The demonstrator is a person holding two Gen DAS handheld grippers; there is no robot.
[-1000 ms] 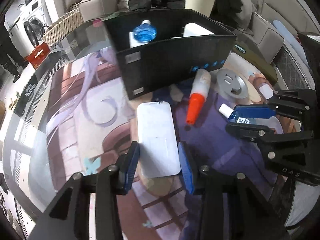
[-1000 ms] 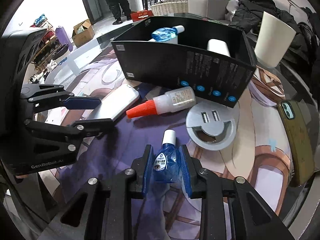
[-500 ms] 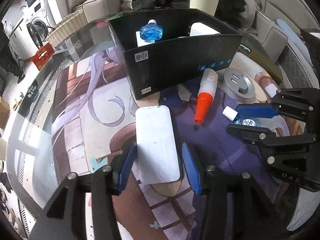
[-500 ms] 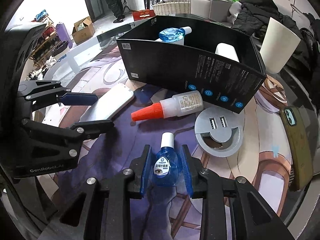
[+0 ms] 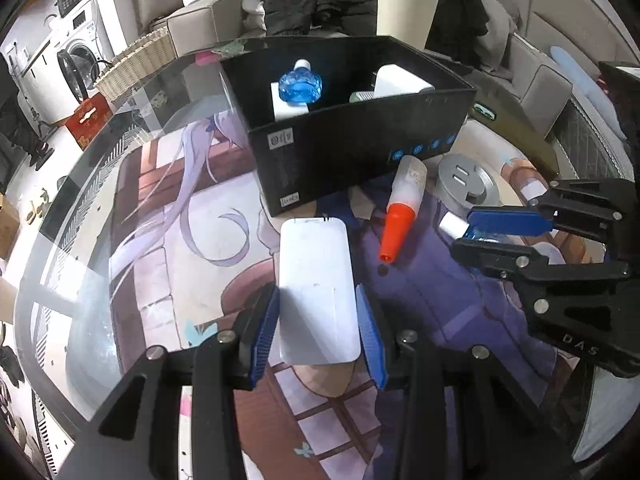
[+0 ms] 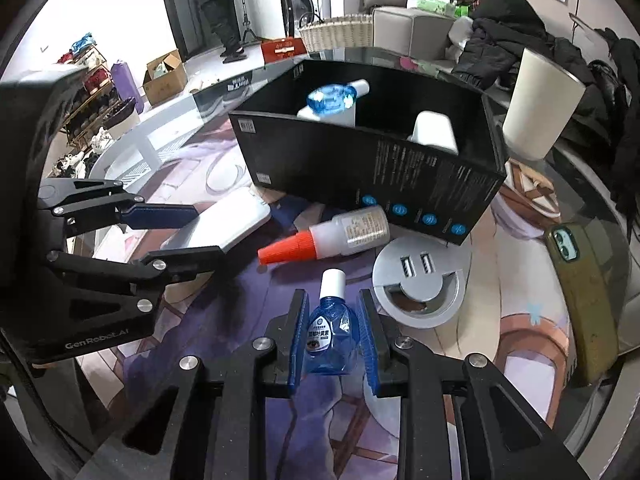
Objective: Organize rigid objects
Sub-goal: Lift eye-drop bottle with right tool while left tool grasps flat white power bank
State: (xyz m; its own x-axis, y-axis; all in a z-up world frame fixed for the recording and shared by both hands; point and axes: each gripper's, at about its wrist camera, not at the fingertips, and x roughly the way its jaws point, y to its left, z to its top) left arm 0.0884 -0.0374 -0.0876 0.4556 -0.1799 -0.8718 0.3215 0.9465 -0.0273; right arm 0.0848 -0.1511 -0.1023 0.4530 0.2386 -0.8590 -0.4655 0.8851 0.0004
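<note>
A white power bank (image 5: 316, 288) lies flat on the printed mat, and my left gripper (image 5: 318, 322) has closed its blue pads against both long sides. It also shows in the right wrist view (image 6: 228, 220). My right gripper (image 6: 332, 334) is shut on a small blue eye-drop bottle (image 6: 330, 336) with a white cap, which also shows in the left wrist view (image 5: 476, 232). A black open box (image 5: 360, 136) stands behind, with a blue bottle (image 5: 300, 86) and white items inside. A glue bottle (image 6: 332, 238) with an orange cap lies before the box.
A round silver USB hub (image 6: 420, 280) lies right of the glue bottle. A phone in a green case (image 6: 584, 284) lies at the table's right edge. A white cup (image 6: 540, 108) stands behind the box. The glass table edge (image 5: 60, 264) curves along the left.
My left gripper has moved forward along the power bank and closed onto its sides. My right gripper keeps its hold on the eye-drop bottle and has shifted little.
</note>
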